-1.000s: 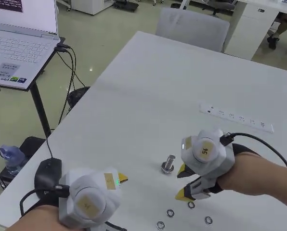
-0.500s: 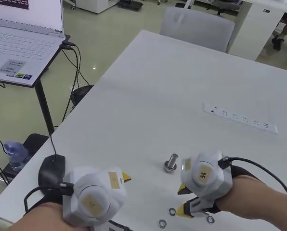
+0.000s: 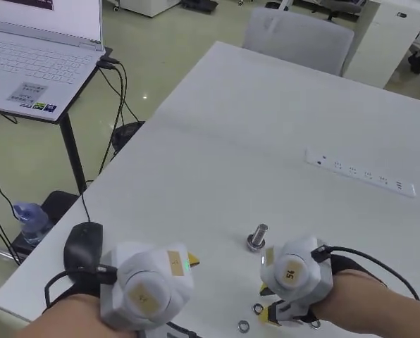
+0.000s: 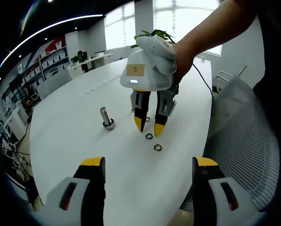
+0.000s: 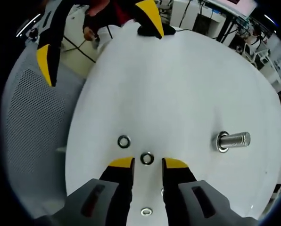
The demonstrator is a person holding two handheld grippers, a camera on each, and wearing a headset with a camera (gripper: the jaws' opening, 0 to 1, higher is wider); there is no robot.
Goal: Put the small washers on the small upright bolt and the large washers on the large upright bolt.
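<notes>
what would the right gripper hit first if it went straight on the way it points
The right gripper would likely meet the washer just ahead between its jaws first, then the table beneath; depth is unclear.

White surface [image 3: 266,127] is backed by a grey chair [image 3: 298,39]; laptop [image 3: 34,63] is propped on a black stand [image 3: 69,141]; glossy floor [image 3: 146,70], bright windows [image 4: 178,19] noted.

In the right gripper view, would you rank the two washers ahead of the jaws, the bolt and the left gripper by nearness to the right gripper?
1. Centre washer, just off the right gripper tips.
2. Left washer, slightly farther, left in view.
3. Bolt, off to the view's right.
4. Left gripper, farthest, at the view's top.
</notes>
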